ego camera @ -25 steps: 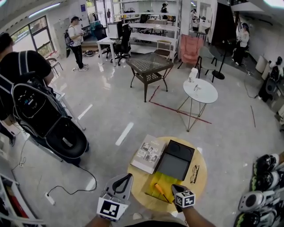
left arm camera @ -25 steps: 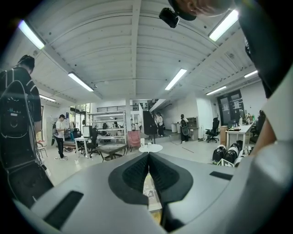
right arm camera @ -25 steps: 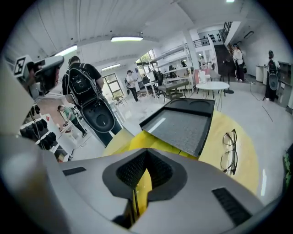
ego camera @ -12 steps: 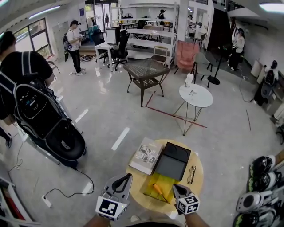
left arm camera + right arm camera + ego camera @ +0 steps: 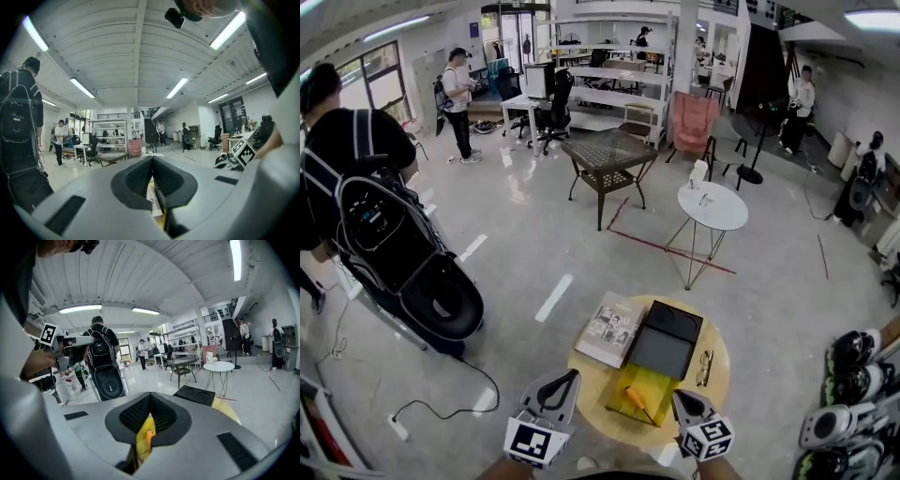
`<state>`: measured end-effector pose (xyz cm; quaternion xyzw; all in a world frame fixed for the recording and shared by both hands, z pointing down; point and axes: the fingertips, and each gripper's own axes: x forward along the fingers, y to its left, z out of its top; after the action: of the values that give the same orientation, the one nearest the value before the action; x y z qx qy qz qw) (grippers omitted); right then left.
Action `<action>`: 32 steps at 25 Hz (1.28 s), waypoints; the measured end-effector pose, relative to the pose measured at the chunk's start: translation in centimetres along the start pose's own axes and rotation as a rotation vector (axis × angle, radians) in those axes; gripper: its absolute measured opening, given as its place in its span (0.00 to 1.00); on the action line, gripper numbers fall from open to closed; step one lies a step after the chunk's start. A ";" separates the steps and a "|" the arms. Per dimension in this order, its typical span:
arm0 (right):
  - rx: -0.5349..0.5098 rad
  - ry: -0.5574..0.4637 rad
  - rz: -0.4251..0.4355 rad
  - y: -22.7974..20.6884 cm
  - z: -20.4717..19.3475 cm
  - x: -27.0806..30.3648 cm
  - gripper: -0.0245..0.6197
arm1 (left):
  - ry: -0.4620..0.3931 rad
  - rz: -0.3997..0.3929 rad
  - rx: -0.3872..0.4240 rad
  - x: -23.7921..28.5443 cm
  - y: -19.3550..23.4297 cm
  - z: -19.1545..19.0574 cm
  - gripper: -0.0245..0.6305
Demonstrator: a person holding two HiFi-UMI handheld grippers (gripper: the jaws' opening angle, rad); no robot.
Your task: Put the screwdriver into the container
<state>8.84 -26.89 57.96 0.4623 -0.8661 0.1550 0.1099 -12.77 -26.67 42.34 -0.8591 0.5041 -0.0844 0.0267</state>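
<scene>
Screwdriver (image 5: 636,399) lies on the yellow mat (image 5: 654,382), just short of the black container (image 5: 667,339), which book (image 5: 614,328) and glasses (image 5: 706,367) flank. Your left gripper (image 5: 570,375) and right gripper (image 5: 679,396) hover with jaws together, empty.

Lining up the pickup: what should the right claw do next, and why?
Probably open the right claw and lower it over the orange handle of the screwdriver. The claw is shut and empty, while the screwdriver lies loose on the yellow mat, beside the black container.
</scene>
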 end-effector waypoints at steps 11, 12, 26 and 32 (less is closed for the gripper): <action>-0.058 -0.108 0.028 3.6 5.9 -3.3 0.06 | 0.012 0.034 0.047 -1.8 -0.3 0.1 0.06; -0.062 -0.116 0.030 4.0 6.2 -3.6 0.06 | 0.012 0.027 0.052 -2.0 -0.5 0.2 0.06; -0.100 -0.198 0.018 8.4 9.0 -8.3 0.06 | -0.061 0.017 0.060 -5.5 -2.1 1.3 0.06; -0.110 -0.235 0.020 10.0 9.4 -9.9 0.06 | -0.048 0.015 0.106 -7.1 -2.7 0.9 0.06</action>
<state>5.45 -17.55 44.28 0.4619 -0.8848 0.0529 0.0314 -13.70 -19.25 40.99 -0.8544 0.5045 -0.0904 0.0849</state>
